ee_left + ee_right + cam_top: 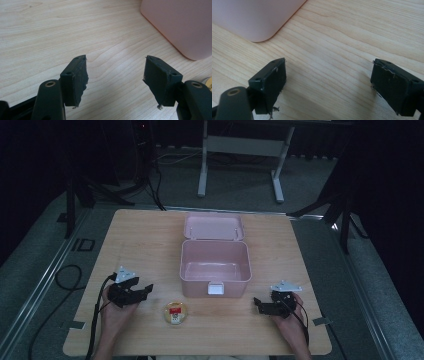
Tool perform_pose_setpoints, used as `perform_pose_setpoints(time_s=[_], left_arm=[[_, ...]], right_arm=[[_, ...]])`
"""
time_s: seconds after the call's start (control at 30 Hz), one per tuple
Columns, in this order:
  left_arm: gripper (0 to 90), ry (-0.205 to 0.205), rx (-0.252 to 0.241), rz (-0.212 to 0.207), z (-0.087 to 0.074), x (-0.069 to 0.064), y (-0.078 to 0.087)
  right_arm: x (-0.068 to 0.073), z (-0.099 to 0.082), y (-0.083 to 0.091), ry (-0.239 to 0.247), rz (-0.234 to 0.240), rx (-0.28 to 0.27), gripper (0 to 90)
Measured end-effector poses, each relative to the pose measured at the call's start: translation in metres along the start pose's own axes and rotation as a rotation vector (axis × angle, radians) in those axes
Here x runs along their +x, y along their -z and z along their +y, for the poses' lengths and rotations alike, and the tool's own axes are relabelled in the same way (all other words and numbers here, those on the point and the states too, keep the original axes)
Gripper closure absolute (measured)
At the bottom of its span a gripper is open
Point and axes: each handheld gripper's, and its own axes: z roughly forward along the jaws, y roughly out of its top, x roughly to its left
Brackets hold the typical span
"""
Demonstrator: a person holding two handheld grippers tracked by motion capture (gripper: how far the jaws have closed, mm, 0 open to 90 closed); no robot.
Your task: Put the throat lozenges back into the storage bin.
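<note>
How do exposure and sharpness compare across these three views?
High view: dim, dark surround, soft detail on the round container. Left gripper view: bright, wood grain crisp, pink box slightly soft. Right gripper view: equally bright, fingers sharp with frayed edges visible.

Red-labelled contents of the small round container (pixel 176 313) too small to tell

Pink box (pixel 215 261) open, lid back; small round container (pixel 176 312) just before it.
</note>
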Motion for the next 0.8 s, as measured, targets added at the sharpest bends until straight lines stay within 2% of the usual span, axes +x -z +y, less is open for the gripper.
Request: perform_pose_setpoints(time_s=[0.23, 0.37, 0.6, 0.8], left_arm=[[35.3, 0.005, 0.002, -0.02, 0.0001, -0.0021, 0.0009], [35.3, -0.021, 0.004, -0.023, 0.0, -0.0045, 0.002], [35.6, -0.03, 0.009, -0.025, 0.0015, -0.0039, 0.0019], [35.4, -0.046, 0.034, -0.038, 0.002, -0.0046, 0.002]], right_arm=[[-0.0002, 0.0002, -0.0003, 0.002, 0.002, 0.0, 12.9], [-0.0001, 0.0002, -0.0003, 0.002, 0.002, 0.0, 12.9], [-0.0002, 0.0003, -0.0004, 0.004, 0.004, 0.0, 12.9], [-0.0002, 0.0004, -0.0005, 0.004, 0.004, 0.0, 12.8]])
